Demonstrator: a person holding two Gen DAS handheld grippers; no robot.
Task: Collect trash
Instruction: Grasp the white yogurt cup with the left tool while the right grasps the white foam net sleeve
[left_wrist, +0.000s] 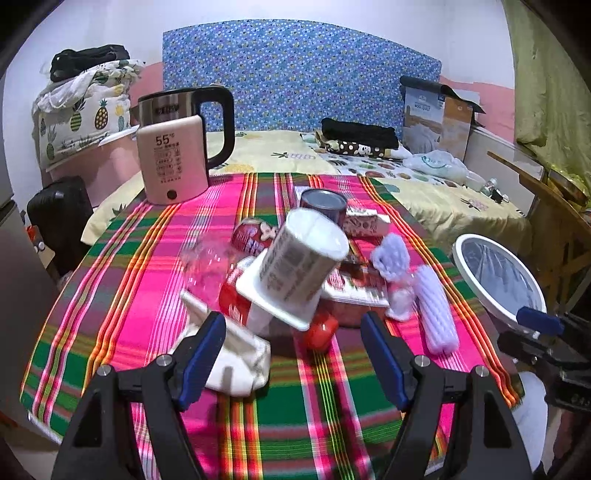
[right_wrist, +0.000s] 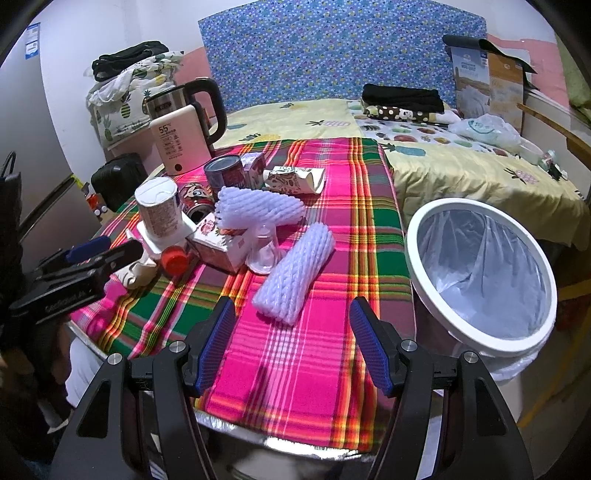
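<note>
A heap of trash lies on the plaid tablecloth (left_wrist: 306, 413): an upturned white yogurt cup (left_wrist: 303, 262), a crumpled white carton (left_wrist: 240, 358), a red cap (left_wrist: 319, 332), cans (left_wrist: 323, 203) and two lilac foam nets (left_wrist: 436, 306). My left gripper (left_wrist: 293, 354) is open just short of the heap, its left finger beside the crumpled carton, nothing pressed. My right gripper (right_wrist: 293, 332) is open over the cloth, with the nearer foam net (right_wrist: 295, 273) lying just ahead of its fingertips. The white bin (right_wrist: 413, 236) with a clear liner stands at the table's right edge.
A pink and steel kettle (left_wrist: 177, 147) stands at the table's far left. Behind the table is a bed (right_wrist: 461, 173) with folded clothes, a plastic bag and a cardboard box. A black suitcase (left_wrist: 59, 218) sits on the floor at left. Wooden furniture (left_wrist: 554, 214) stands beyond the bin.
</note>
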